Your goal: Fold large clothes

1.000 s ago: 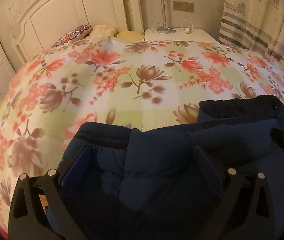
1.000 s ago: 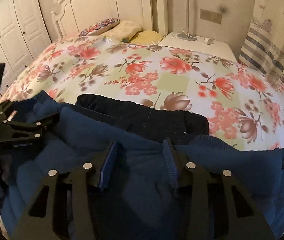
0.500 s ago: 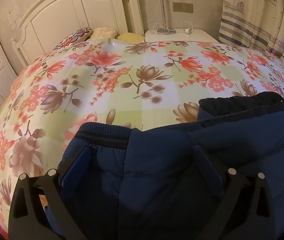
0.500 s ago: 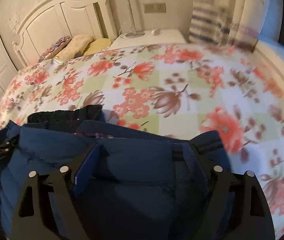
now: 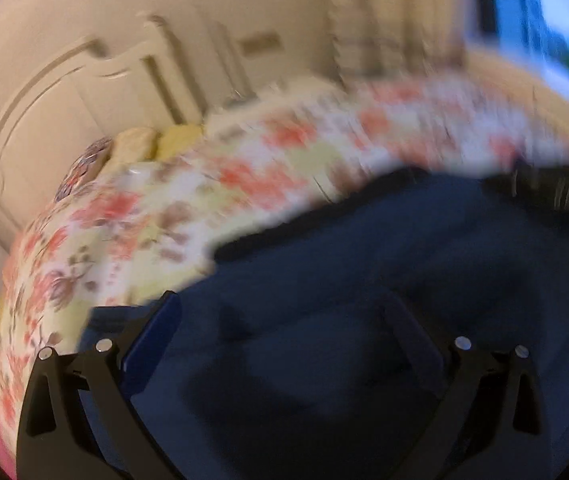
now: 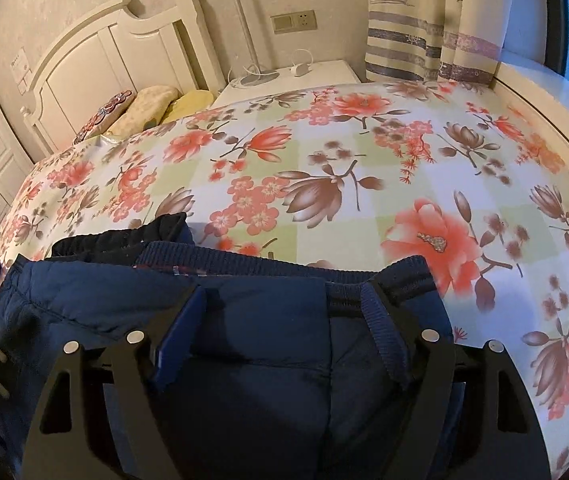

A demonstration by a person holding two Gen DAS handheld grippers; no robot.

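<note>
My right hand-held gripper (image 6: 280,328) hovers with its fingers spread wide over the navy padded trousers (image 6: 260,392), which lie on the floral bed cover (image 6: 364,184). The ribbed waistband (image 6: 284,266) sits just ahead of my fingertips, pinched by neither. Far ahead to my left are the pillows (image 6: 152,108) against the white headboard (image 6: 116,56). My left hand-held gripper (image 5: 280,320) is also spread above the same dark blue cloth (image 5: 364,280); that view is badly blurred.

Floral bedspread (image 6: 364,152), white headboard (image 6: 104,56), pillows (image 6: 152,108), nightstand (image 6: 324,74), striped curtain (image 6: 424,32)
</note>
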